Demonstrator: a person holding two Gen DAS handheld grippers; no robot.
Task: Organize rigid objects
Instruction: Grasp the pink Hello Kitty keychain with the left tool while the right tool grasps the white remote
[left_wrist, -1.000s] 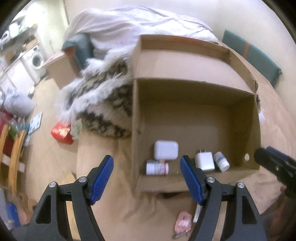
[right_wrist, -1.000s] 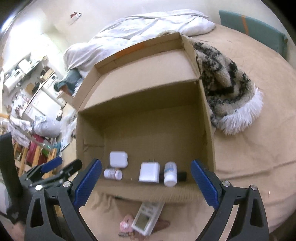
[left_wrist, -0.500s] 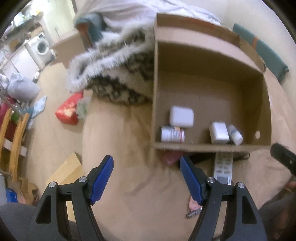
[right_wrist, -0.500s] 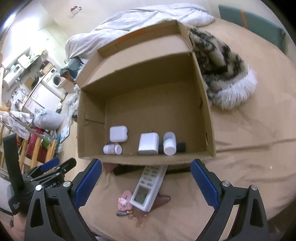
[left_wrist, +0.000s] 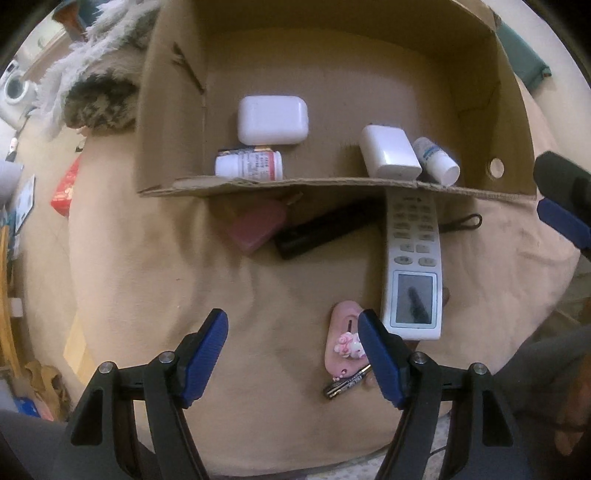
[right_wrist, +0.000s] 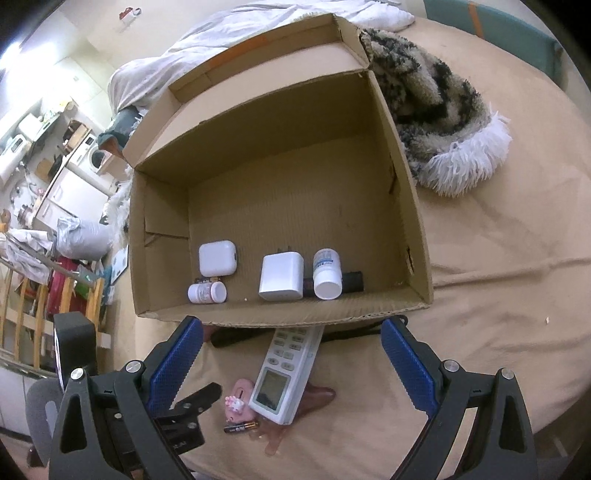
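Rigid objects are the job here, and they split into two lots: some in the cardboard box (right_wrist: 402, 206), some loose on the bed's tan sheet (left_wrist: 155, 295) just in front of its near wall.

Starting at the left of the box: a white earbud-style case (left_wrist: 272, 119) lies flat, with a small pill bottle (left_wrist: 249, 166) on its side against the near wall, likely where it rolled to rest. Further right sit a white charger block (left_wrist: 389, 156) and a second white bottle (left_wrist: 436, 160), touching each other, also hard by the near wall. The far part of the box floor is bare, so there is room for more.

Outside, left to right: a pink case (left_wrist: 255, 227) and a black bar-shaped item (left_wrist: 321, 230) half tucked under the box edge, then a pink charm with a key (left_wrist: 345, 343), then the white remote (left_wrist: 413, 266), its top end slipped beneath the box.

The left hand-held gripper (left_wrist: 293, 354) points straight down at the sheet, jaws apart and holding nothing, its right finger just beside the charm and the remote's screen end. My read: it is lining up on one of those two. The right hand-held gripper (right_wrist: 291, 358) hangs above the same spot, jaws wide, nothing between them, probably waiting its turn.
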